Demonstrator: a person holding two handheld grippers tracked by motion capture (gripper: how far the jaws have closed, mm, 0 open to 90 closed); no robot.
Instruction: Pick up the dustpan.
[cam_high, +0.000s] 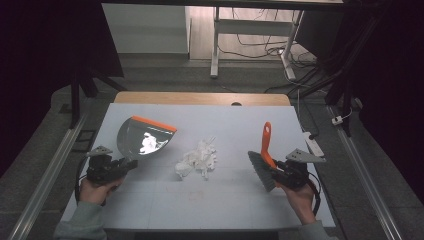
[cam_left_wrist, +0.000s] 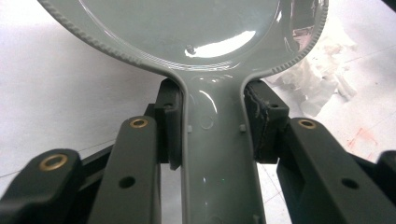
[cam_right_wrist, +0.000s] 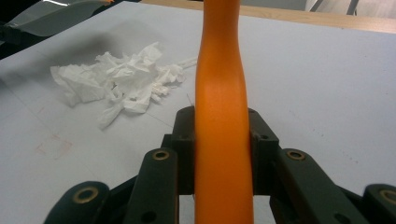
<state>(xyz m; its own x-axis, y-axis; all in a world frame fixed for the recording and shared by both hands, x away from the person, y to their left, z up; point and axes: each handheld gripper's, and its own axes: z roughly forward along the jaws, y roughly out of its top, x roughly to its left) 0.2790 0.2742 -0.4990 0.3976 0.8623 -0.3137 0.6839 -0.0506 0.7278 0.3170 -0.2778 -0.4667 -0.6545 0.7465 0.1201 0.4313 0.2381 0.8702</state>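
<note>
- We see the left gripper with its jaws clamped on the grey neck of the dustpan; both pads press flat against the sides of the handle, and the right-hand pad looks worn and ragged at its edge.
- We see the right gripper with its jaws closed on the orange handle of the brush, one pad on each side of it.
- We can read no brand, label or writing on the dustpan, the brush or the grippers; the small raised marks on the dustpan's neck are too faint to make out.
- In the left gripper view the dustpan's bowl is cut off by the top edge, and the handle's end runs out of the bottom edge. In the right gripper view the brush handle is cut off at top and bottom, and its bristles lie out of frame.
- From the high view the dustpan is held tilted at the left of the table, its orange lip away from the person; the bright white patch inside it we cannot identify.
- The brush stands at the right, handle up, grey bristles low by the table.
- A heap of crumpled white paper lies on the table between the two tools, apart from both.
</note>
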